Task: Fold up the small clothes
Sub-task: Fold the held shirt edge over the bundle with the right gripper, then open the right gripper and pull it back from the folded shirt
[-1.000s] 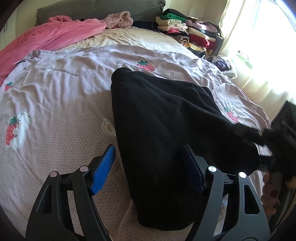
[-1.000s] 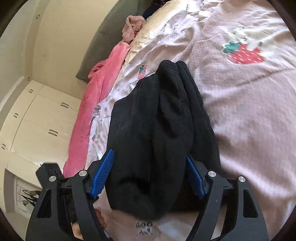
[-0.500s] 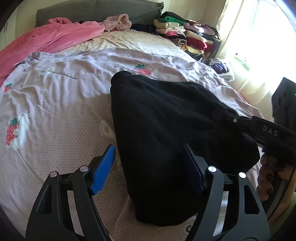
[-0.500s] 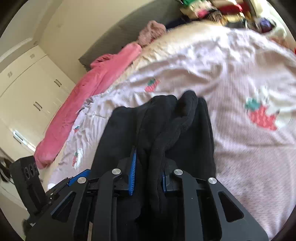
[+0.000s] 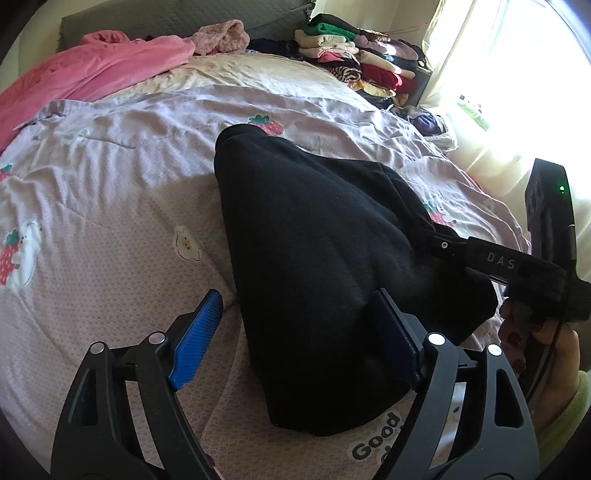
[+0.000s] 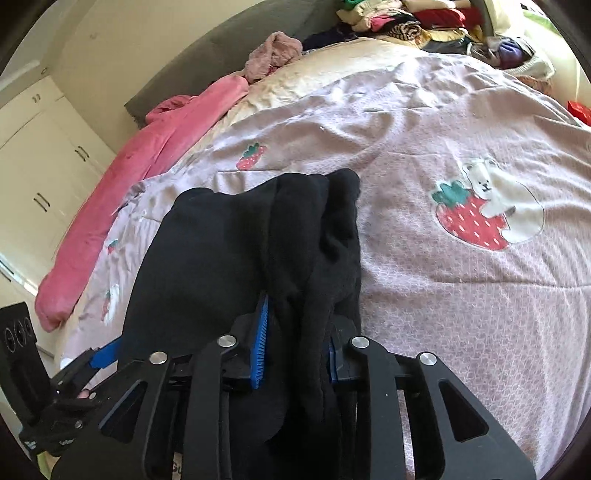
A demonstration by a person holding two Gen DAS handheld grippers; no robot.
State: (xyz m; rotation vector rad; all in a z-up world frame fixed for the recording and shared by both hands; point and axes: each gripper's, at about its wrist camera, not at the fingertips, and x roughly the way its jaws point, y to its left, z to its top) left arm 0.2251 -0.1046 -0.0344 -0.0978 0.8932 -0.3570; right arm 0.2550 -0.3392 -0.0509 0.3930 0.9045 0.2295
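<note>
Black garment (image 5: 317, 266), a thick fleece-like piece, lies bunched in a long mound on the lilac quilt (image 5: 110, 206), running from near the strawberry print (image 5: 266, 124) down toward the printed word "Good" at the quilt's near edge. Right gripper (image 6: 295, 341): fingers closed tight on a thick fold of the garment's near end; cloth fills the narrow gap between the blue pads (image 6: 260, 347) and spills over the right finger. Seen from the left wrist camera, the right gripper (image 5: 439, 242) enters from the right side with its tip buried in the garment's right flank; a hand (image 5: 532, 332) holds its handle. Left gripper (image 5: 295, 332): fingers spread wide, nothing clamped. Its left pad (image 5: 197, 338) stands over bare quilt just beside the garment's left edge; its right finger sits against the dark cloth, contact cannot be confirmed. The garment's lower part lies between the two fingers. In the right wrist view the left gripper (image 6: 99, 354) shows only partly at lower left, close to the garment's side. Surroundings: pink blanket (image 5: 92, 70) along the far left of the bed, a dusty-pink crumpled item (image 5: 223, 35) beyond it, a stack of folded clothes (image 5: 354, 55) at the far right corner by the bright window (image 5: 524, 74). White cupboard doors (image 6: 40, 162) visible in the right wrist view.
</note>
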